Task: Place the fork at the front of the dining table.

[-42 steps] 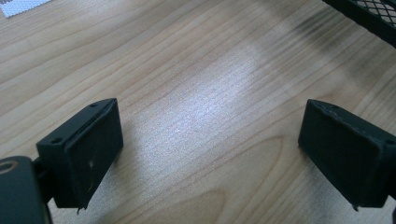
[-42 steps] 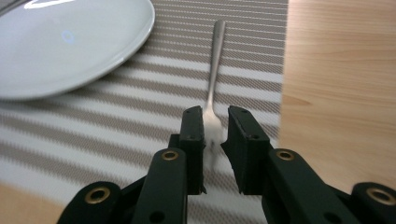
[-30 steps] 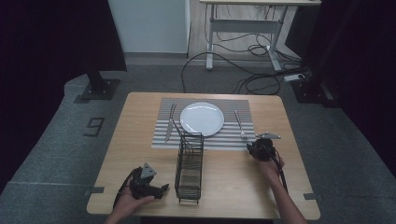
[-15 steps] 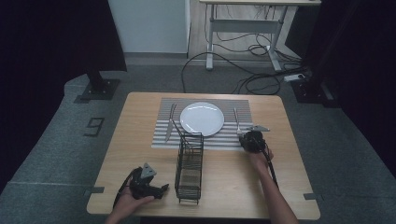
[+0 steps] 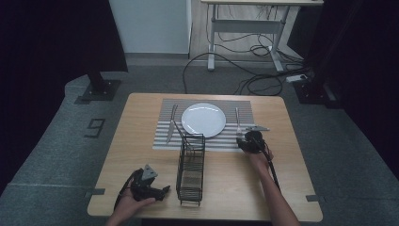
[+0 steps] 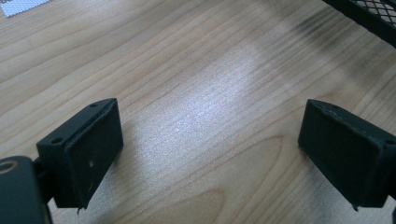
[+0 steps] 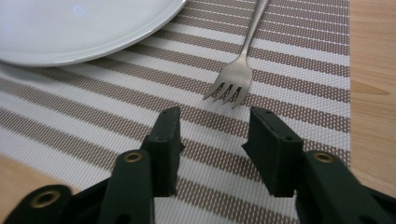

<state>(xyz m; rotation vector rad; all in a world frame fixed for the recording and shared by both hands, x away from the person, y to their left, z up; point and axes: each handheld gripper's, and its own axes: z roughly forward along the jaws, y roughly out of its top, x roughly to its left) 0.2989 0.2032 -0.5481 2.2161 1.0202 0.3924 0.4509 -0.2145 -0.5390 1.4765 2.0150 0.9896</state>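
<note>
Fork (image 7: 240, 65): plain silver metal, tines toward right gripper (image 7: 215, 135), on striped placemat (image 7: 299, 60) right of the plate (image 7: 70, 28), toward bench's far edge. Fingers open, empty. Left gripper (image 6: 210, 149) open over bare wood bench (image 6: 196, 70).

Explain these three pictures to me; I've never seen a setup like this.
A person sits at a wooden table holding a hand-worked two-jaw gripper in each hand. One camera looks down from above; the other two ride on the grippers, looking along their black jaws. On a striped placemat lie a white plate, a knife and a fork. A black wire rack stands nearer the person. The right gripper is open, pointed at the fork's tines. The left gripper is open over bare wood. Nothing is held.
</note>
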